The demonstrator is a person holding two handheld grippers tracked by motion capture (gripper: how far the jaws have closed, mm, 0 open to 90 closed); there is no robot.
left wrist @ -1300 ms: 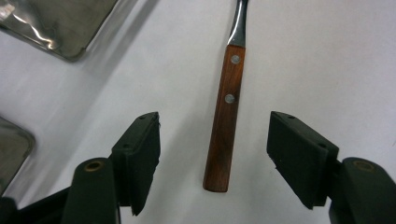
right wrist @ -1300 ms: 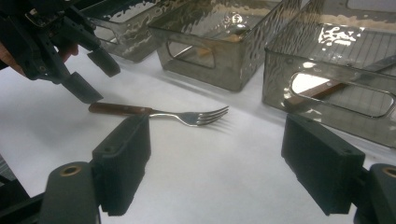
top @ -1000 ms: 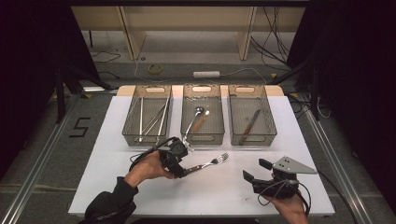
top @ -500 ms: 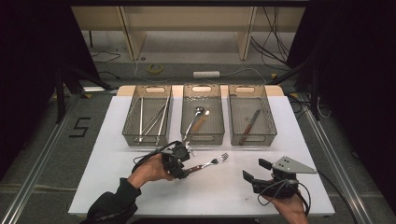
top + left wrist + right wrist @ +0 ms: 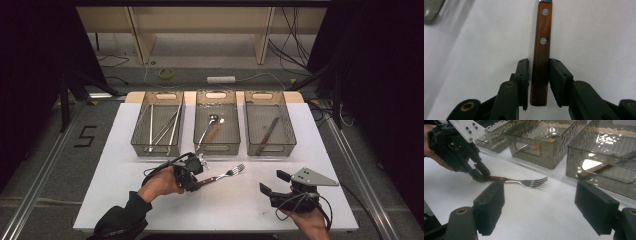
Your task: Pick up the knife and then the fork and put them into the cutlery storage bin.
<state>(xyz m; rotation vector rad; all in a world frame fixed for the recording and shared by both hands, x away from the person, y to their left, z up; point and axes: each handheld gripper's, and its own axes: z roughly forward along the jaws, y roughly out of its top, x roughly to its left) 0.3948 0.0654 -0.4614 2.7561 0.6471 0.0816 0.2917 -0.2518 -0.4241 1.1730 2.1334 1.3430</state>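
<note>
- Left gripper (image 5: 196, 176): held in the person's left hand (image 5: 161, 184) at the near-left part of the white table (image 5: 120, 150). Its jaws have just been closing around the wooden handle of the fork (image 5: 225, 175).
- In the left gripper view, the handle (image 5: 541, 60) stands between the two pads; the right pad (image 5: 557, 80) lies against it, while a thin gap remains at the left pad (image 5: 522, 77). A firm grip cannot be confirmed.
- Fork: lies flat on the table just in front of the middle bin (image 5: 216, 126), its tines pointing right, towards the far right corner. The right gripper view shows the fork (image 5: 529, 182) resting on the surface, handle end inside the left gripper (image 5: 480, 175).
- Right gripper (image 5: 274, 184): held in the right hand (image 5: 307, 222) at the near-right part of the table, well apart from the fork. Its jaws stand wide apart with nothing between them, as seen in the right gripper view (image 5: 544, 207).
- Three clear bins stand in a row at the far side of the table. The left bin (image 5: 157, 125) holds several long metal utensils. The middle bin holds a spoon (image 5: 209, 125) and a wooden-handled piece. The right bin (image 5: 270, 125) holds a wooden-handled knife (image 5: 267, 134).
</note>
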